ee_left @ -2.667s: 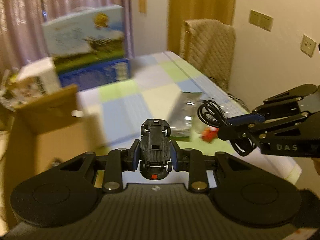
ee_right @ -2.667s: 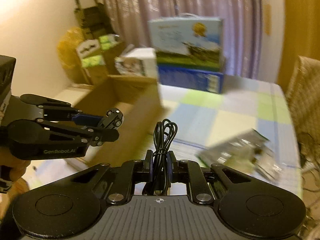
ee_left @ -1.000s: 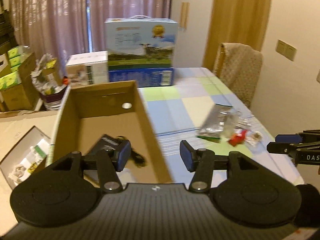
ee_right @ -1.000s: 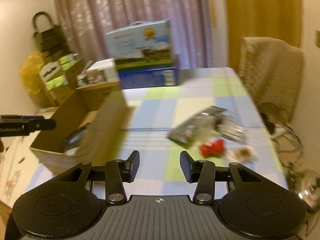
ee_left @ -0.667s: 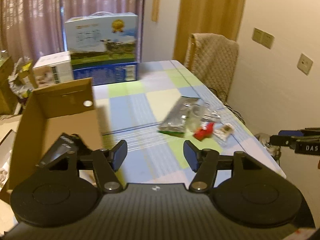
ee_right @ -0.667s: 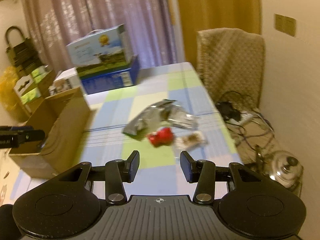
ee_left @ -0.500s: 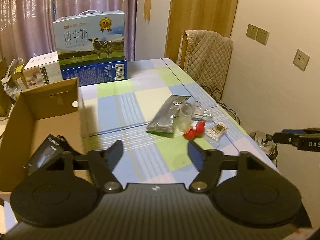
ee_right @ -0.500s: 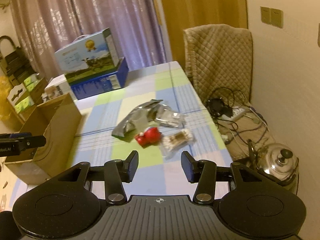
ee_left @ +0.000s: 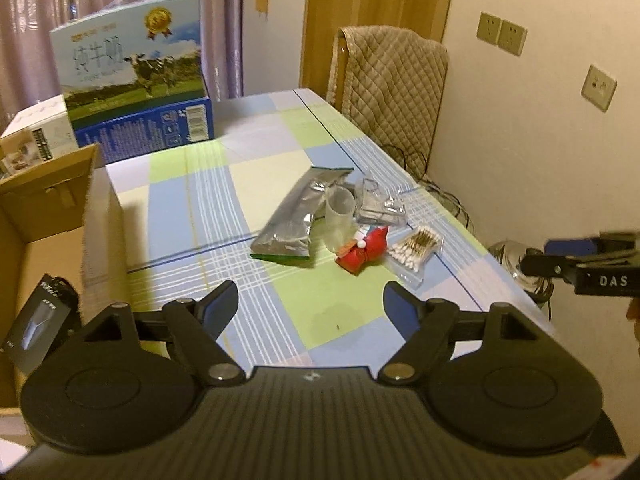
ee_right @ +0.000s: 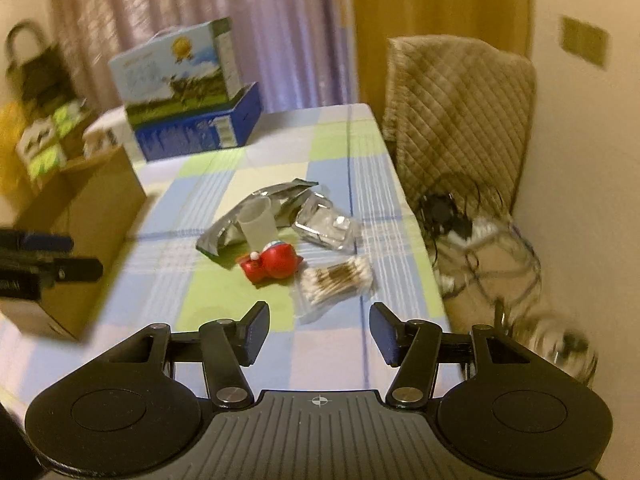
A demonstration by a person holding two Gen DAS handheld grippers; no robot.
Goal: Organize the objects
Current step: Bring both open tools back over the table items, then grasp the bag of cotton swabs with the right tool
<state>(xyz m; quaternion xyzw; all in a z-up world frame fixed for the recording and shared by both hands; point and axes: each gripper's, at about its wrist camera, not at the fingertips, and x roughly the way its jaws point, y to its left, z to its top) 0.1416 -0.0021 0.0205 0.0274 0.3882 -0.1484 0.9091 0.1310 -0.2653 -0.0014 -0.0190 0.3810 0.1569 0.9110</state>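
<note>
Since 2.7 s ago both grippers have let go — my left gripper [ee_left: 310, 300] then pinched a black toy car, my right gripper [ee_right: 318, 330] a coiled black cable. Now each has its jaws spread wide with nothing between them.

The view has also swung off the box [ee_left: 52, 216] toward the pile on the checked table [ee_left: 192, 208]: foil pouch [ee_left: 300, 216], clear cup [ee_left: 339, 210], red toy [ee_left: 363, 250], bag of cotton swabs [ee_left: 416, 250], clear packet [ee_left: 378, 202]. All lie bunched together mid-table, right of the box and beyond both grippers.

Only the left view looks into the box — a black carton [ee_left: 38, 326] leans at its near end. I can't see the car or cable there.

Only the right view shows the cables [ee_right: 460, 216] on the floor, right of the table, below the chair [ee_right: 460, 112]. The milk case [ee_right: 188, 92] sits at the far end.
</note>
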